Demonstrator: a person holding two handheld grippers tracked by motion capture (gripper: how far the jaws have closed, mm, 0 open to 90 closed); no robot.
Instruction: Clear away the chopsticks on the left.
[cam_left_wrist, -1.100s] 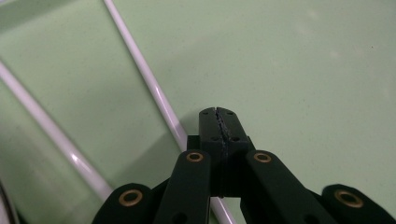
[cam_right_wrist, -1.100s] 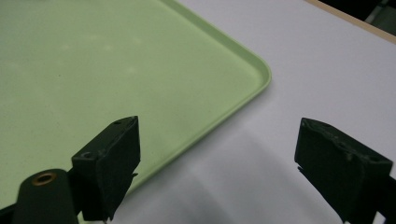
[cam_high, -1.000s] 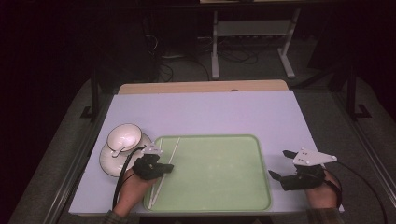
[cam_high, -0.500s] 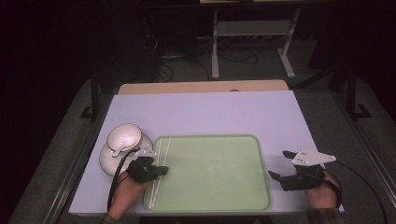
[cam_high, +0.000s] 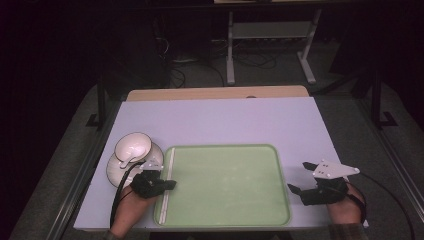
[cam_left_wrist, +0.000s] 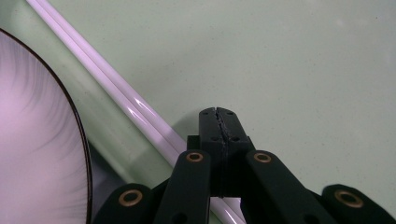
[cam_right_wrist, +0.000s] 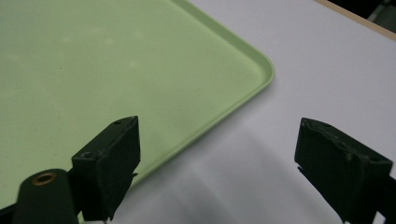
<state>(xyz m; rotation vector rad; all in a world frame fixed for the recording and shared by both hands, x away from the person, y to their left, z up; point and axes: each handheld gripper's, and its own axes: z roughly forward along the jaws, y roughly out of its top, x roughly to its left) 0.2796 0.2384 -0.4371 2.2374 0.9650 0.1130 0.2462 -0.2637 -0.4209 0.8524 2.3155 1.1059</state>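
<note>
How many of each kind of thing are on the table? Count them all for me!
Green tray: 1
White chopsticks: 2
White plate: 1
White bowl: 1
White spoon: 1
Total: 6

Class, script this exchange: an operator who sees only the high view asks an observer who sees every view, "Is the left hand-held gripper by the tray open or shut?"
Observer: The left hand-held gripper is shut; its jaws meet with nothing between them.
Operator: What is the pale line beside it?
Observer: Two chopsticks, side by side on the tray, running under the jaws.
Operator: And the right one?
Observer: The right hand-held gripper is open, one jaw over the tray's rim and the other over the table.
</note>
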